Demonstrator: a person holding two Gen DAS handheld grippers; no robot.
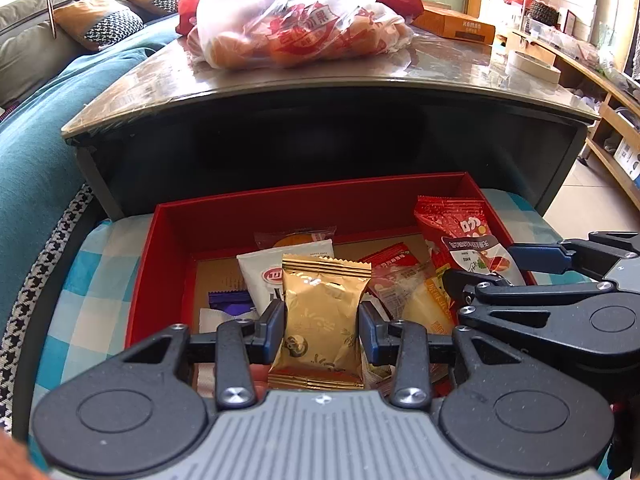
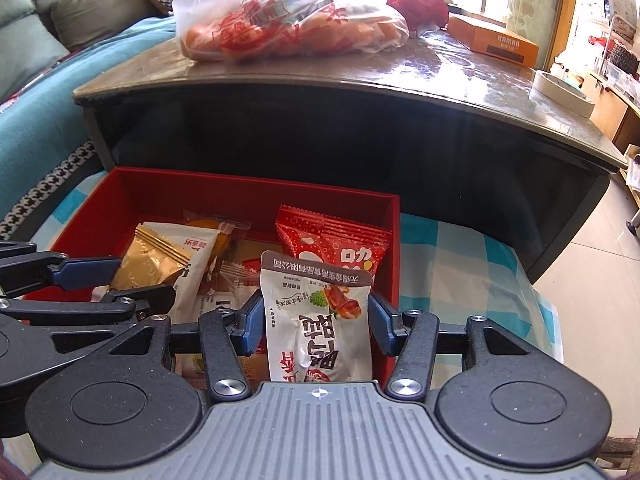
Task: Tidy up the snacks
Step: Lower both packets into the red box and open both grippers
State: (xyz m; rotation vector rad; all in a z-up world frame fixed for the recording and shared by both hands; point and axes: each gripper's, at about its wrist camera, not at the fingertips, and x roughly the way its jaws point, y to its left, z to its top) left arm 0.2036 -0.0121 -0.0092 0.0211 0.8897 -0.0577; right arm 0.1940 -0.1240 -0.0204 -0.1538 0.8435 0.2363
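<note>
A red box (image 1: pixel 280 204) holding several snack packets sits on a blue checked cushion (image 1: pixel 92 280) in front of a dark table. My left gripper (image 1: pixel 322 326) is shut on a gold foil packet (image 1: pixel 320 320), held over the box; the packet also shows in the right wrist view (image 2: pixel 152 264). My right gripper (image 2: pixel 316 322) is shut on a white packet with red print (image 2: pixel 316 320), held at the box's right end (image 2: pixel 392 240). The right gripper also shows in the left wrist view (image 1: pixel 488 268). A red packet (image 2: pixel 340 248) leans against the box's right wall.
The table top (image 1: pixel 440 64) carries a clear plastic bag of red-wrapped buns (image 1: pixel 296 28), an orange carton (image 1: pixel 456 24) and a white dish (image 1: pixel 536 66). A teal sofa with cushions (image 1: pixel 60 92) lies left. Wooden shelves (image 1: pixel 616 120) and tiled floor are on the right.
</note>
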